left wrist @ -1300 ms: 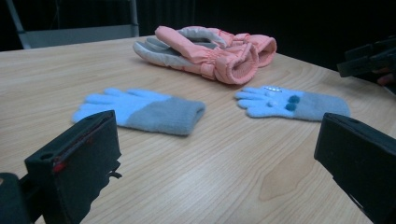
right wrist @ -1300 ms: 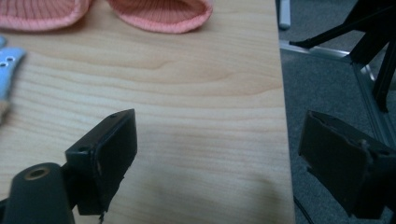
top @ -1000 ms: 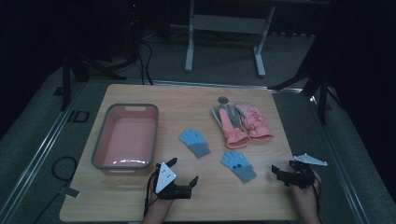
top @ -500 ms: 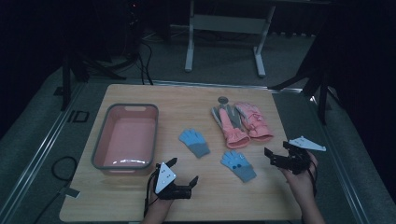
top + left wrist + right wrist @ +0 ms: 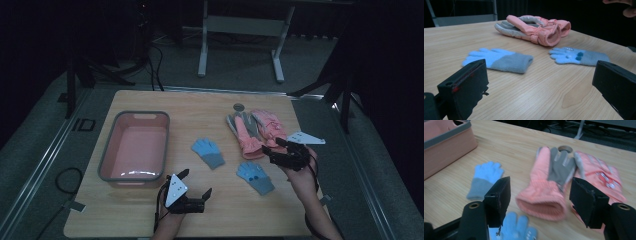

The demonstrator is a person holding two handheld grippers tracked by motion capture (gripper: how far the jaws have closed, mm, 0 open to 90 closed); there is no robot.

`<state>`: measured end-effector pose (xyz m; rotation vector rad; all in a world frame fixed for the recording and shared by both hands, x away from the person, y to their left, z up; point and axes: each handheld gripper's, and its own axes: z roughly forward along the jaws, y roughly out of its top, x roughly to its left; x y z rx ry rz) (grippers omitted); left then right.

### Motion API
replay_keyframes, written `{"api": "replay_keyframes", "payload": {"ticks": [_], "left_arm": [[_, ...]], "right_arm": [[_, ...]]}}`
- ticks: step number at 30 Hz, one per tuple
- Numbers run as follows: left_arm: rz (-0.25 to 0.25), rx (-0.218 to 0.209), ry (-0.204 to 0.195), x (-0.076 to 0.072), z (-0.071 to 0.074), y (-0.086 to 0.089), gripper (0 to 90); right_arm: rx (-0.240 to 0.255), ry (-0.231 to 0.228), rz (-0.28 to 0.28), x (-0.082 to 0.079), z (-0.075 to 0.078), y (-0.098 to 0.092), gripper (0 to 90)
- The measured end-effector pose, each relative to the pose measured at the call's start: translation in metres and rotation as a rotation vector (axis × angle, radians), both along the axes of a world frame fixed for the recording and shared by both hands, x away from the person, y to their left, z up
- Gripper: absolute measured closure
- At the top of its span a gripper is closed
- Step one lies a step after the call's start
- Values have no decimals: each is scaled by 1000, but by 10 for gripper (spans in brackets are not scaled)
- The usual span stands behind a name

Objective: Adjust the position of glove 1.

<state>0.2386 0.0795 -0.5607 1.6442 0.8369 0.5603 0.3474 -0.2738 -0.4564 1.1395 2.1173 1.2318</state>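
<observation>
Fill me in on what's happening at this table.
A person works two handheld grippers over gloves on a wooden table. The right gripper hovers at the cuff of the pink gloves; its jaws have just been closing but grip nothing. The left gripper sits open near the table's front edge, holding nothing. Two blue gloves lie flat between them, and a pink bin stands at the left.

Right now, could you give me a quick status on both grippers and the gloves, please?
Left gripper open, empty, low over table. Right gripper open, jaws just been closing, nothing between them, poised at pink gloves' cuffs. Two blue gloves flat, untouched. Nothing in the way.
</observation>
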Motion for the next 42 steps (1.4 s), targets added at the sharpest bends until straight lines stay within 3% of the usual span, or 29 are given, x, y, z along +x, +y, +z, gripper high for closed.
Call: {"api": "replay_keyframes", "payload": {"ticks": [4, 11, 18, 24, 27, 34, 42], "left_arm": [[-1, 7, -4, 0, 0, -1, 5], [-2, 5, -4, 0, 0, 0, 5], [-8, 13, -12, -1, 0, -1, 5], [-13, 18, -12, -1, 0, -1, 5], [-14, 15, -12, -1, 0, -1, 5], [-24, 10, -13, -1, 0, -1, 5], [-22, 12, -12, -1, 0, -1, 5]], "right_arm": [[-5, -1, 53, 5, 4, 22, 388], [-11, 7, 147, 19, 4, 64, 394], [-29, 35, 234, 33, -8, 109, 394], [-32, 94, 305, 46, -23, 142, 435], [-64, 120, 330, 52, -33, 155, 452], [-148, 150, 354, 64, -60, 173, 531], [-173, 196, 365, 78, -84, 173, 607]]}}
